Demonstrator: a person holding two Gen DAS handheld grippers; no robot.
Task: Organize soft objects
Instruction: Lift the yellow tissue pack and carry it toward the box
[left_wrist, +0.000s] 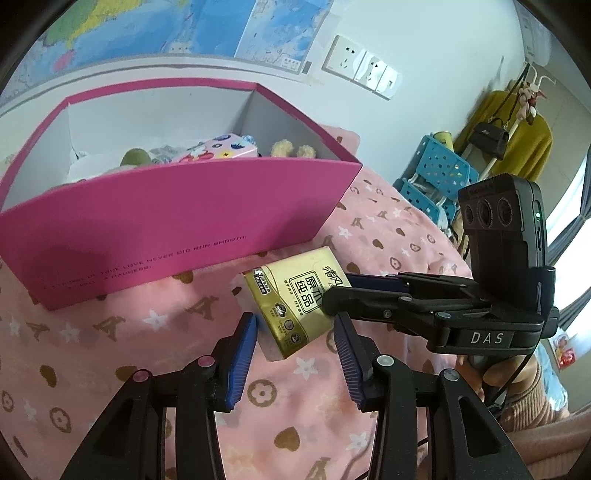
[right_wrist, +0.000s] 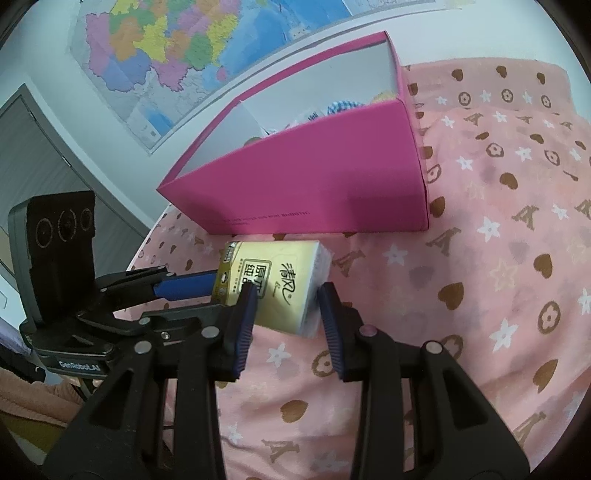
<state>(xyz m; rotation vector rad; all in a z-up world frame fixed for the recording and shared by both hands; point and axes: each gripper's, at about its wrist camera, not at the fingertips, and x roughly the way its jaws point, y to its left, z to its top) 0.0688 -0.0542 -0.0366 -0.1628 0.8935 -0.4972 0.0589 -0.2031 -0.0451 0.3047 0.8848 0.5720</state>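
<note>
A gold tissue pack lies on the pink blanket just in front of a pink box. My left gripper is open with its fingers either side of the pack's near end. My right gripper is open too, its fingers astride the pack from the other side. Each gripper shows in the other's view: the right one reaches the pack from the right, the left one from the left. The pink box holds several soft toys and pouches.
The pink patterned blanket covers the bed all around. A wall with a map stands behind the box. Blue plastic baskets and a clothes rack with a yellow garment stand off the bed's far right.
</note>
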